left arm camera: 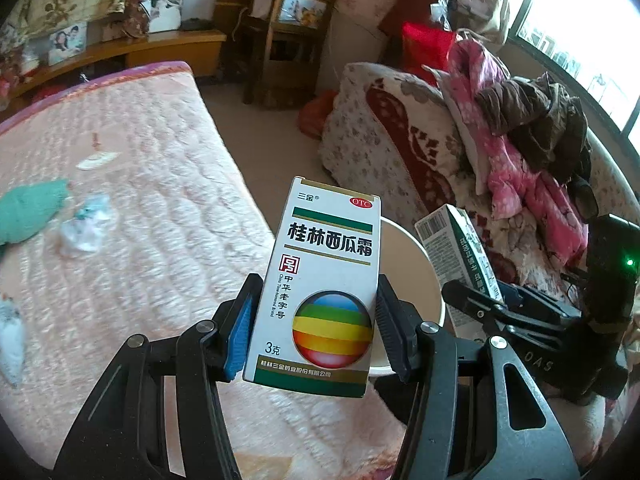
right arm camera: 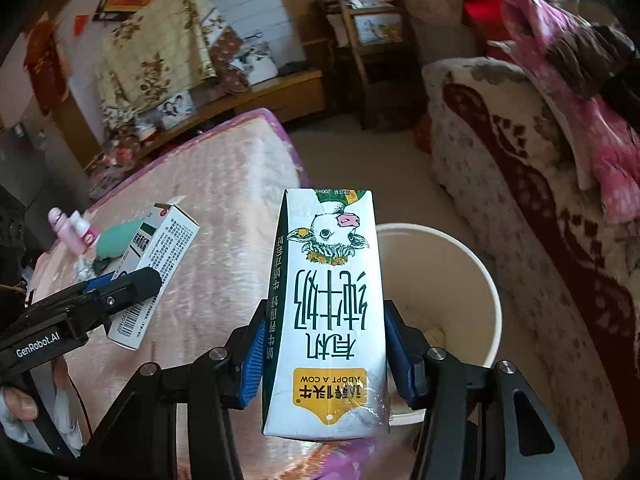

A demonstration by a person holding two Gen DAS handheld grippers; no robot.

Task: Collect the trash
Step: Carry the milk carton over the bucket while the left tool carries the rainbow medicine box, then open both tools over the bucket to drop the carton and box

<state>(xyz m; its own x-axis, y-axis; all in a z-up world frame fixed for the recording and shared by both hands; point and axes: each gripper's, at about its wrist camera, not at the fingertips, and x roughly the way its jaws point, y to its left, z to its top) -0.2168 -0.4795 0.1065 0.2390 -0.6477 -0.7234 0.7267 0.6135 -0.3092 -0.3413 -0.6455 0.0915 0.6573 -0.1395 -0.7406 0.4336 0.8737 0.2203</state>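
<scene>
My left gripper (left arm camera: pixel 316 326) is shut on a white medicine box (left arm camera: pixel 324 276) with a rainbow ball print, held upright over the bed's edge. My right gripper (right arm camera: pixel 324 356) is shut on a white milk carton (right arm camera: pixel 326 308) with a cow picture, held upside down. A white round bin (right arm camera: pixel 444 280) stands on the floor just behind both, also seen in the left wrist view (left arm camera: pixel 412 276). The carton (left arm camera: pixel 456 252) shows in the left wrist view, the medicine box (right arm camera: pixel 156 264) in the right wrist view. Crumpled plastic wrap (left arm camera: pixel 86 226) and white paper (left arm camera: pixel 96 160) lie on the bed.
The pink quilted bed (left arm camera: pixel 140 220) fills the left side. A teal cloth (left arm camera: pixel 28 212) and a pink bottle (right arm camera: pixel 68 232) lie on it. A sofa (left arm camera: pixel 400 140) piled with clothes stands at the right. A wooden shelf (left arm camera: pixel 288 32) stands at the back.
</scene>
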